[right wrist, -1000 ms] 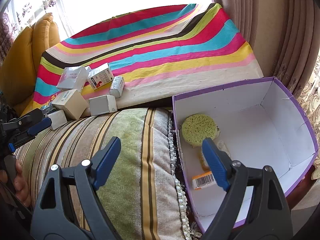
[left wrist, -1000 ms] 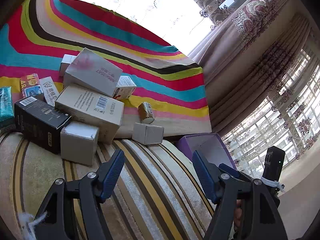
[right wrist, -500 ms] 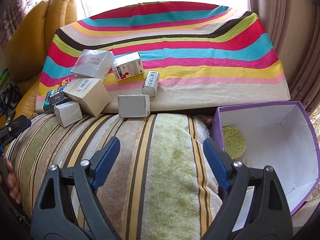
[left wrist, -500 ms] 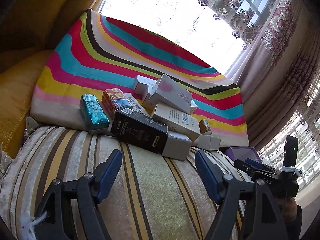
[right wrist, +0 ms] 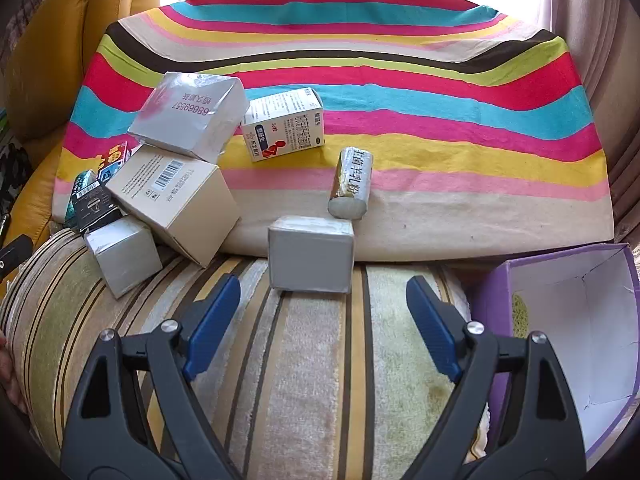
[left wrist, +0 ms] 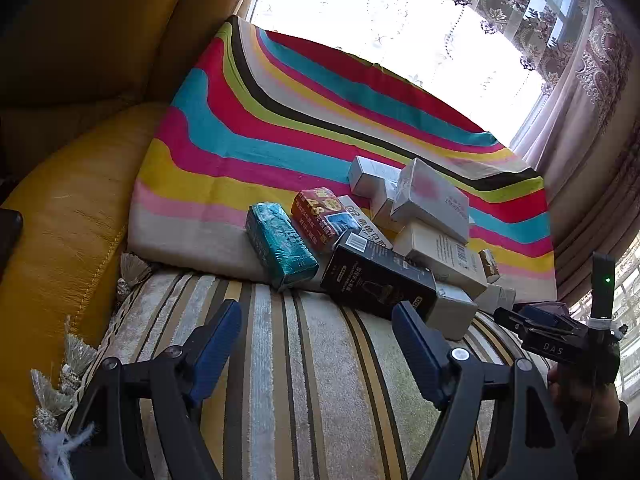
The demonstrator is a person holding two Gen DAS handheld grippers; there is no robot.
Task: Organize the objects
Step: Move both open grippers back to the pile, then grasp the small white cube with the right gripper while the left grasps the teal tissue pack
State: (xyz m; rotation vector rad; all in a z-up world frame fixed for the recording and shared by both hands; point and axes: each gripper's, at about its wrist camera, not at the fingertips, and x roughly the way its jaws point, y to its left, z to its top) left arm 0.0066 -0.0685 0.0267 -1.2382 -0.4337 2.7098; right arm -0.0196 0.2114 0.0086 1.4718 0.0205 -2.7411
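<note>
Several small boxes lie in a heap where a rainbow-striped cloth [right wrist: 400,92] meets a striped cushion [right wrist: 304,360]. In the left wrist view my left gripper [left wrist: 316,344] stands open over the cushion, short of a black box [left wrist: 376,280] and a teal packet [left wrist: 280,248]. In the right wrist view my right gripper [right wrist: 322,322] is open just in front of a small grey box [right wrist: 311,258]. Behind it lie a silver packet [right wrist: 351,182] and a white carton [right wrist: 282,124]. A purple box [right wrist: 568,320] with a white inside stands at the right, a green sponge [right wrist: 519,316] partly showing in it.
A yellow leather sofa [left wrist: 72,200] rises at the left. Curtains [left wrist: 592,120] and a bright window close the back and right. The other gripper, held by a hand [left wrist: 580,396], shows at the right of the left wrist view. Bare striped cushion lies under both grippers.
The left gripper has swung left and back, bringing the sofa and teal packet into view. The right gripper has turned left from the purple box and now faces the grey box.
</note>
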